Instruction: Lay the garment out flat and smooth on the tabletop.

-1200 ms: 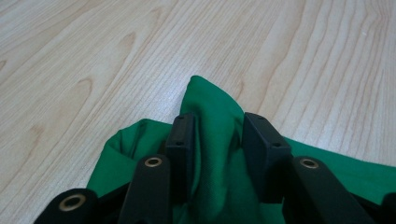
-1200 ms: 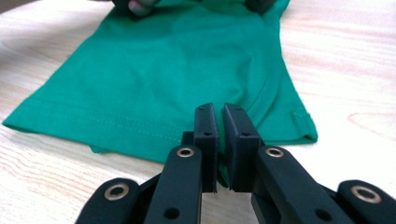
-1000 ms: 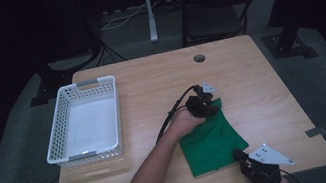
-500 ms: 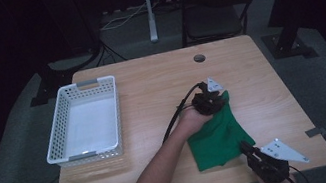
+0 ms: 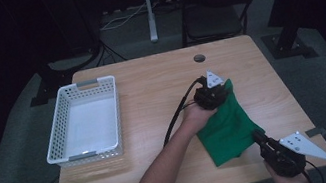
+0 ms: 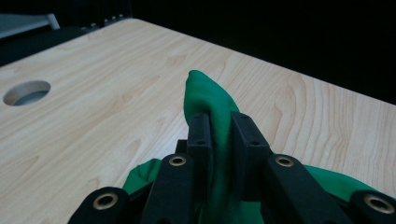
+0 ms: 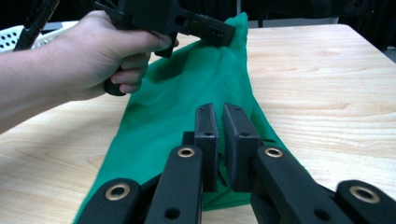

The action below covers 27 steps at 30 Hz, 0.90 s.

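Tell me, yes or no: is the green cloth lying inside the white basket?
No: in the high view the green cloth lies on the table, well to the right of the white basket.

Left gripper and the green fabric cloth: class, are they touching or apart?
Touching. In the left gripper view, the left gripper has its black jaws clamped on a raised fold of the green fabric cloth, no gap showing.

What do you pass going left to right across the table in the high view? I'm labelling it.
White plastic lattice basket → left tool, shut on the green cloth → right tool, gripping the cloth's near edge.
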Each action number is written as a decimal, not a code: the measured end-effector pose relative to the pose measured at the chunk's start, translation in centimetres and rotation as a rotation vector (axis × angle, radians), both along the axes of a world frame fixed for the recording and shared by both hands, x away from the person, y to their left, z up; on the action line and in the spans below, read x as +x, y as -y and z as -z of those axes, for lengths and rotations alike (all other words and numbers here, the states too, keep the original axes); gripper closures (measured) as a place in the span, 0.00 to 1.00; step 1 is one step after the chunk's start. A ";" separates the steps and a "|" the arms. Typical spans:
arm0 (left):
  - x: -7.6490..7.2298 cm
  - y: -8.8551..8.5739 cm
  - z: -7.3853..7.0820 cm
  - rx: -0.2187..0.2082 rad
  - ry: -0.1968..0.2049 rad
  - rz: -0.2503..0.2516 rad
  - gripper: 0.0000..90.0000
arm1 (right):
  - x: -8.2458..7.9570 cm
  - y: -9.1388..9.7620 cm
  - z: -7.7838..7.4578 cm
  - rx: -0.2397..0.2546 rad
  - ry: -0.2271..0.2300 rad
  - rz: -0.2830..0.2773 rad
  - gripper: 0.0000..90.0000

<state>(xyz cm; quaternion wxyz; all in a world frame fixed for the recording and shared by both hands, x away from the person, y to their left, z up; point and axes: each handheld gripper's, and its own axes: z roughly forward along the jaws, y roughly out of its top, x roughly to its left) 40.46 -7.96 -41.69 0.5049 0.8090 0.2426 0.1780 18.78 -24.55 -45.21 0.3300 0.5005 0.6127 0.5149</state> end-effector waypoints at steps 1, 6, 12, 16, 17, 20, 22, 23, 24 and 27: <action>-0.1 0.0 -0.1 -0.002 0.004 0.000 0.89 | -0.1 0.0 -0.1 0.001 0.005 -0.001 0.95; -0.3 -0.8 -0.9 -0.022 -0.003 -0.002 0.89 | -0.3 -0.7 -0.9 0.016 0.039 -0.031 0.95; -0.3 -2.8 -1.8 -0.053 -0.036 -0.028 0.89 | -0.6 -2.4 -2.1 0.005 0.081 -0.081 0.95; -0.7 -3.9 -2.2 -0.060 -0.048 -0.039 0.89 | -0.5 -3.7 -2.4 0.009 0.089 -0.124 0.95; -1.0 -4.9 -2.4 -0.070 -0.040 -0.040 0.89 | -0.5 -4.1 -2.4 0.005 0.091 -0.138 0.95; -1.6 -6.5 -2.8 -0.095 -0.010 -0.050 0.89 | -0.5 -5.4 -2.6 0.001 0.099 -0.184 0.95; -1.8 -7.7 -3.0 -0.121 -0.011 -0.058 0.89 | -0.4 -6.1 -2.7 0.000 0.102 -0.211 0.95; -1.9 -8.2 -3.1 -0.131 -0.010 -0.066 0.89 | -0.3 -6.6 -2.7 0.001 0.101 -0.224 0.95; -2.0 -8.7 -3.2 -0.132 -0.001 -0.074 0.89 | -0.2 -7.0 -2.8 -0.002 0.098 -0.237 0.95; -2.4 -9.7 -3.2 -0.137 0.012 -0.090 0.89 | 0.1 -7.8 -2.9 -0.014 0.101 -0.256 0.95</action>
